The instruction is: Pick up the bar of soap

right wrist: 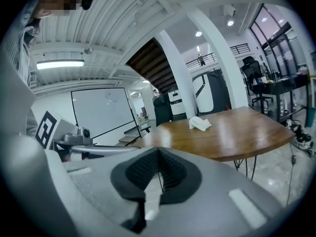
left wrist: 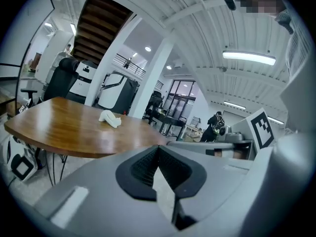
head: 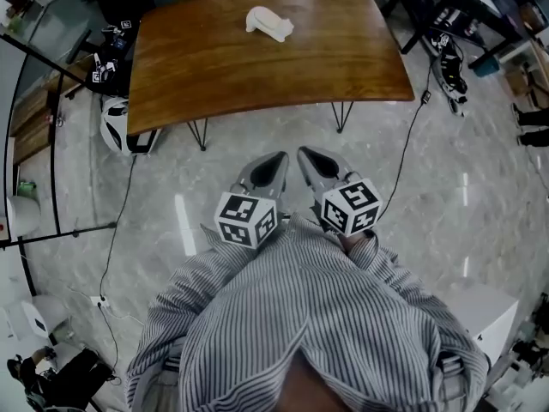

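Pale polished floor (head: 446, 187) fills most of the head view. A wide bare band of it runs between the person and the table, broken only by a thin cable (head: 120, 221) trailing down the left side.

The wooden table (head: 214, 75) spans the far half of the scene. Its near edge curves towards the person and it stands on thin hairpin legs (head: 199, 133). Its top is bare except for one item. Dark equipment crowds the table's far left and far right corners, while the floor along its near edge is open.

The person's striped shirt (head: 317, 316) takes up the near part of the view.

Both grippers are held close to the body, well short of the table's near edge, side by side and angled towards each other. The left gripper (head: 273, 168) has its ribbed pads pressed together with nothing between them, as the left gripper view (left wrist: 159, 149) shows. The right gripper (head: 316, 163) is likewise fully closed and empty in the right gripper view (right wrist: 158, 152).

The bar of soap (head: 269, 22), white and lumpy, lies on the far part of the tabletop near its middle, well apart from both grippers and back from every edge.
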`<action>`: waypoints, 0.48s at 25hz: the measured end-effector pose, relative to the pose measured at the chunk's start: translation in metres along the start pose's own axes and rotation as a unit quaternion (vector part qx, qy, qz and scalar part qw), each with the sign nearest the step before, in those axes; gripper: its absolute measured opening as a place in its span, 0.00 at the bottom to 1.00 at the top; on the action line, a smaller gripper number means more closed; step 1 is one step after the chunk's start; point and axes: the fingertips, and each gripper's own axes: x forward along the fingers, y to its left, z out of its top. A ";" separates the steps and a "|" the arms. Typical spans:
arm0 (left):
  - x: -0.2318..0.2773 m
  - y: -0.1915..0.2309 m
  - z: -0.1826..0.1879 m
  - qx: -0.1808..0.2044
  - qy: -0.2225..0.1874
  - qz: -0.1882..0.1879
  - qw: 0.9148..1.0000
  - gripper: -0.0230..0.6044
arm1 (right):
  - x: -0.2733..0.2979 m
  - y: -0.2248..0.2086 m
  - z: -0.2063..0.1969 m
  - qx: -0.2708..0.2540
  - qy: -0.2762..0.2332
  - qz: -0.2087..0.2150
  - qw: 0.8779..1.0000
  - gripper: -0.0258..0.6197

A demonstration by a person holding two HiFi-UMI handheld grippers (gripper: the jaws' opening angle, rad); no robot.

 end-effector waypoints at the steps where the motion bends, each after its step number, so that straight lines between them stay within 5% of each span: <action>1: 0.006 0.004 0.001 0.001 0.001 -0.002 1.000 0.04 | 0.005 -0.006 0.003 0.004 -0.004 -0.002 1.000 0.04; 12: 0.111 0.109 0.068 -0.014 -0.002 -0.010 1.000 0.04 | 0.126 -0.083 0.064 -0.016 0.000 -0.020 1.000 0.04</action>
